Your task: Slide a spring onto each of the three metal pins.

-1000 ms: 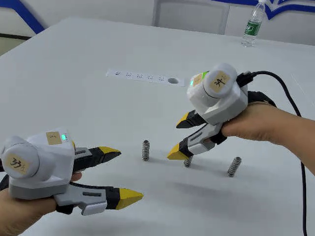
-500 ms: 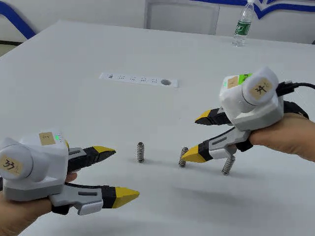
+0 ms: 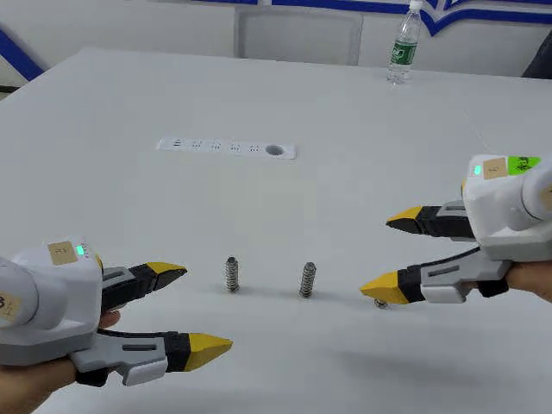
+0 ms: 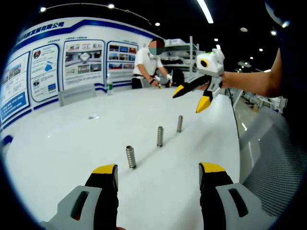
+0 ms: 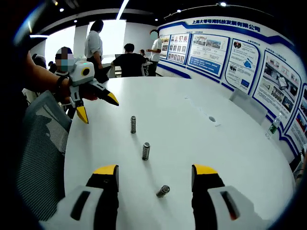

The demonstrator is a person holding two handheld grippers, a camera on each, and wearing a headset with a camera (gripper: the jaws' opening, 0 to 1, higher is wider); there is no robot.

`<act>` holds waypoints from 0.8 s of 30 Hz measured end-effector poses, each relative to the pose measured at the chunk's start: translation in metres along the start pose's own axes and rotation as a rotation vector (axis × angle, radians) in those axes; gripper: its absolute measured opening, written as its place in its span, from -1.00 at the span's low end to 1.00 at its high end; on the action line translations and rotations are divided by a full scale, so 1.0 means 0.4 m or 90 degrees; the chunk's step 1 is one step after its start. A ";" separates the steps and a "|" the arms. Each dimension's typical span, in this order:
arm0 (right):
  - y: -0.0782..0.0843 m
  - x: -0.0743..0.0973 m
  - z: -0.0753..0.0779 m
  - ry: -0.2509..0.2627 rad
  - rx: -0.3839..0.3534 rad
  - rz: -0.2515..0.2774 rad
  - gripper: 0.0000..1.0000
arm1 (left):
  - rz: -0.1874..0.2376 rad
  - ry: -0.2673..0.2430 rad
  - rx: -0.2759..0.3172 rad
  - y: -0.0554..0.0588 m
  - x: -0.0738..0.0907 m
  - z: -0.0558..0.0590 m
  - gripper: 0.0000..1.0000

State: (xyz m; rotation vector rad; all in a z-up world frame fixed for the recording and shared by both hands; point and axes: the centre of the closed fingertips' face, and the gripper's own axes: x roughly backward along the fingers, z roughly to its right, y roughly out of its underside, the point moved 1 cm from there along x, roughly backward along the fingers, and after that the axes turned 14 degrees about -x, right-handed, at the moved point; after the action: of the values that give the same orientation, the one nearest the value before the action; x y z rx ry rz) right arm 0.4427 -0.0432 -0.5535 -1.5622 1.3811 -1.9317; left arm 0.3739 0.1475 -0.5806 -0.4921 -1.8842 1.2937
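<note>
Springs stood in a row across the table point(image 3: 285, 95). The left spring point(image 3: 231, 273) and middle spring point(image 3: 308, 279) were upright. The right spring point(image 3: 380, 303) lay just under the lower jaw tip of the right gripper point(image 3: 375, 255), well apart from the left gripper point(image 3: 207, 309). Both grippers gaped wide, holding nothing. That jaw hid most of the right spring (its lean was hard to judge). Whether pins ran inside the coils could not be told.

Springs point(image 3: 231, 273) silver; table point(image 3: 259, 95) white; bottle label point(image 3: 398, 53) green.
</note>
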 end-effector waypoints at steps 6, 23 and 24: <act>0.052 0.034 -0.003 0.007 -0.030 0.022 0.26 | -0.001 0.002 -0.002 0.003 0.002 0.003 0.40; 0.149 0.072 -0.029 0.032 -0.076 0.092 0.42 | 0.000 -0.015 0.009 0.022 0.021 0.003 0.47; 0.155 0.070 -0.028 0.034 -0.079 0.097 0.44 | -0.001 -0.016 0.010 0.025 0.022 0.003 0.47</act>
State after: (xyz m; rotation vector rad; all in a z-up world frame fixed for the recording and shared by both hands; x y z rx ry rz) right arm 0.4026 -0.0886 -0.5866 -1.4225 1.6204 -1.8407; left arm 0.3665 0.1567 -0.5864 -0.4681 -1.8932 1.3198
